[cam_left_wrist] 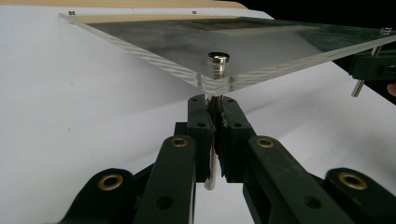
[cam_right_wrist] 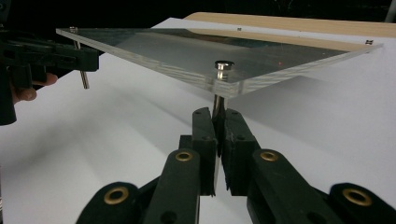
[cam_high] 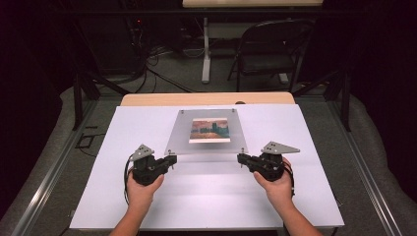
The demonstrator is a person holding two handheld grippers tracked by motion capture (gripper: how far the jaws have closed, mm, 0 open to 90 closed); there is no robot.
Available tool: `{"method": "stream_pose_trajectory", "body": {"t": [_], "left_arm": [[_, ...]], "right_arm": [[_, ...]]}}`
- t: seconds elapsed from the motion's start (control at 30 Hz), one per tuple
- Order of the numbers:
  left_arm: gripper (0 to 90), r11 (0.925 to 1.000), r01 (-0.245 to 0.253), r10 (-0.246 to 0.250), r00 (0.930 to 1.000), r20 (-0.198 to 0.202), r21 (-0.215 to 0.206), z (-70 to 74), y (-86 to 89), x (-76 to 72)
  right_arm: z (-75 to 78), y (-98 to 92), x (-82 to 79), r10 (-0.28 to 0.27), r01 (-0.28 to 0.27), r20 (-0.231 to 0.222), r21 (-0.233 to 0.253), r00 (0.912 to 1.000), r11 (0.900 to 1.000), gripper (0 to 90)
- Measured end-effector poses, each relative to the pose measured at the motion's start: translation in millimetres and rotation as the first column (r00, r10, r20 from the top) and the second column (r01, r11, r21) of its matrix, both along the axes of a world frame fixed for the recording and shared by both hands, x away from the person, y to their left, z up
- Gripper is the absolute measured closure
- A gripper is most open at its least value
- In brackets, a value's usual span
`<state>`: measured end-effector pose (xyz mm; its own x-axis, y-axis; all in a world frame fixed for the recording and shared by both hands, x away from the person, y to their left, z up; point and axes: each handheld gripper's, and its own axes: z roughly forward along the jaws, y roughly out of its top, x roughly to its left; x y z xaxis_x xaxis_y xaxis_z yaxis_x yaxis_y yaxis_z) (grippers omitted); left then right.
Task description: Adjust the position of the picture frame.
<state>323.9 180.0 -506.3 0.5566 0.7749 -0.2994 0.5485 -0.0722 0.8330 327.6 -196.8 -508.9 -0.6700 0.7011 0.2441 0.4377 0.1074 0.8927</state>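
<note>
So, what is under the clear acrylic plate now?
Under the clear acrylic plate a colourful picture shows through it. Each near corner has a metal pin below: the left gripper clamps one, the right gripper the other. The picture hides the white sheet beneath it.

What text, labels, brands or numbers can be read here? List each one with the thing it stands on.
None can be read.
Picture under the clear acrylic panel: a painted scene in orange and blue-green, with no lettering that can be made out.
Left gripper and right gripper, each shut on a metal corner post of the panel: plain black jaws and brass rivets, no markings.
White table cover: blank.
</note>
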Motion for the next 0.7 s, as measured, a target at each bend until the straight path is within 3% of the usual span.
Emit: {"method": "stream_pose_trajectory", "body": {"t": [0.37, 0.7], "left_arm": [[84.6, 1.0000, 0.001, -0.001, 1.0000, -0.001, 0.008, -3.9, -6.9, 15.6], [84.0, 0.9989, 0.010, -0.008, 0.9993, -0.037, 0.045, -28.5, -9.0, 17.7]], "right_arm": [[-1.1, -1.8, 16.7, -0.059, 0.058, -0.024, -0.012, 0.9980, 0.998, 85.8], [-22.0, 1.5, 16.6, -0.070, 0.066, -0.047, -0.080, 0.9964, 0.995, 85.6]]}}
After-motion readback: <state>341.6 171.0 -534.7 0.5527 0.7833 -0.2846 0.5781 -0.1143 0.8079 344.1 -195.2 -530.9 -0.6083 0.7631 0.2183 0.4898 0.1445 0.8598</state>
